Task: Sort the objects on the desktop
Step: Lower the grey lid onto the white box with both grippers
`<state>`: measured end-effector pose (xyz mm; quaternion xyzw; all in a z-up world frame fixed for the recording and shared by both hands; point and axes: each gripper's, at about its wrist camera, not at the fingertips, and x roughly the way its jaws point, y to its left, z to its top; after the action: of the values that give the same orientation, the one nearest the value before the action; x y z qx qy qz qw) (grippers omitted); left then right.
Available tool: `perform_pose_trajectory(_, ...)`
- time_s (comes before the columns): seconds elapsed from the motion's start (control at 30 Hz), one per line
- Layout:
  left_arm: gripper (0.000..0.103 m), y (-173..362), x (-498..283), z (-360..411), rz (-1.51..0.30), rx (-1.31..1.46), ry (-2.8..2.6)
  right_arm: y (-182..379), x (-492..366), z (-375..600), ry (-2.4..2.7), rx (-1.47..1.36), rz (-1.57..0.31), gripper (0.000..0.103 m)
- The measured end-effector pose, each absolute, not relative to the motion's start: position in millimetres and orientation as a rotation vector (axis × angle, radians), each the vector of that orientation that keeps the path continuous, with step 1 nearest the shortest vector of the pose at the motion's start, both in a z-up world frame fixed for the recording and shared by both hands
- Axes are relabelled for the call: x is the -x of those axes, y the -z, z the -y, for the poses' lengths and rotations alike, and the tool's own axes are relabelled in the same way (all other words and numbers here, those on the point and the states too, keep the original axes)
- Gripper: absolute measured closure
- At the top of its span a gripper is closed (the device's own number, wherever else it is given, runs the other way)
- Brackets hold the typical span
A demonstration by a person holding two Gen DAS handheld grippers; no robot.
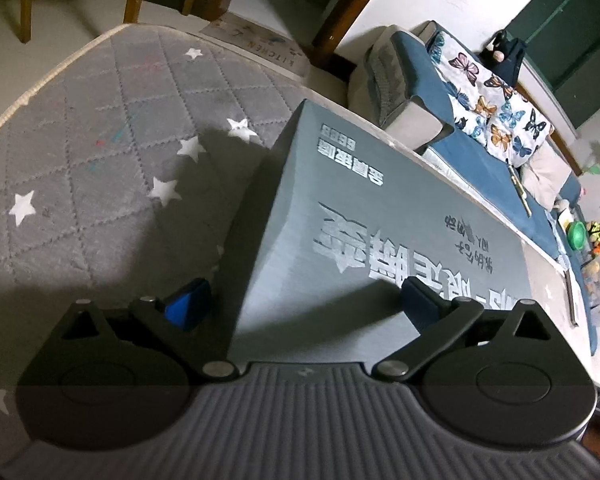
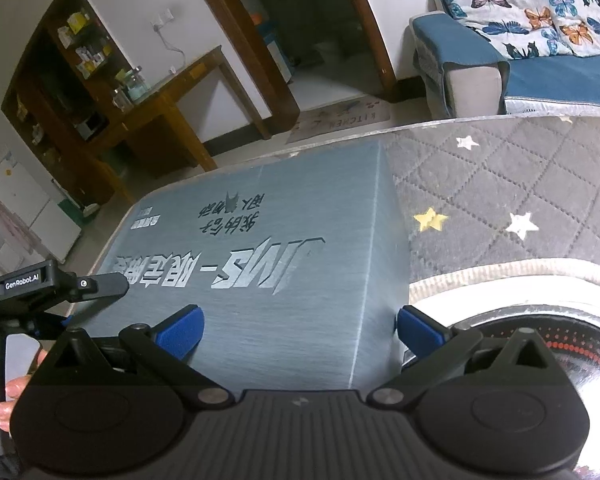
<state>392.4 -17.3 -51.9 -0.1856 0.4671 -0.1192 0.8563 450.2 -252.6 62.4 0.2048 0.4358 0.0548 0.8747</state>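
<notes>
Clearly the step in hand is a two-handed pickup of the large grey-blue cardboard box with brushed-metal print and silver lettering (image 1: 364, 216), which lies flat on the grey quilted star-patterned table cover (image 1: 100, 128), its far end close to the table's far edge.

On the left, the left gripper (image 1: 306, 304) stands with its jaws spread wide. One blue pad (image 1: 188, 304) hangs off the box's left side over the cover and the other (image 1: 420, 300) sits over the box top. The box's near left edge runs between them, but neither pad looks pressed against it.

Further right, the right gripper (image 2: 300, 330) also has its jaws apart, straddling the box's right edge. Its left pad (image 2: 180, 334) is over the lid and its right pad (image 2: 418, 332) is beside the box wall, just beside a shiny round metal basin with a red dotted pattern (image 2: 540, 336). I see no clamping there either.

My judgement is that the next move calls for both grippers to settle lower on their edges and close together evenly, since a wide, flat box would tip if one side were lifted first.

The box looks rigid, smooth and clean, with crisp corners and its lid shut.
</notes>
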Motion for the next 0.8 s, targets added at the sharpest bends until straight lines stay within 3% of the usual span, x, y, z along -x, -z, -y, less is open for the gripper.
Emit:
perform_pose_trajectory(0.4, 0.002, 29.3, -385.9, 24.7, -0.94, 0.36, 0.265, -69.6, -449.9, 250.6, -0.115, -0.459, -0.886, 0.0)
perform_pose_trajectory(0.8, 0.001, -14.8, -363.7, 21.0, -0.873, 0.395, 0.264, -118.7, -440.2, 243.4, -0.127, -0.425, -0.777, 0.0)
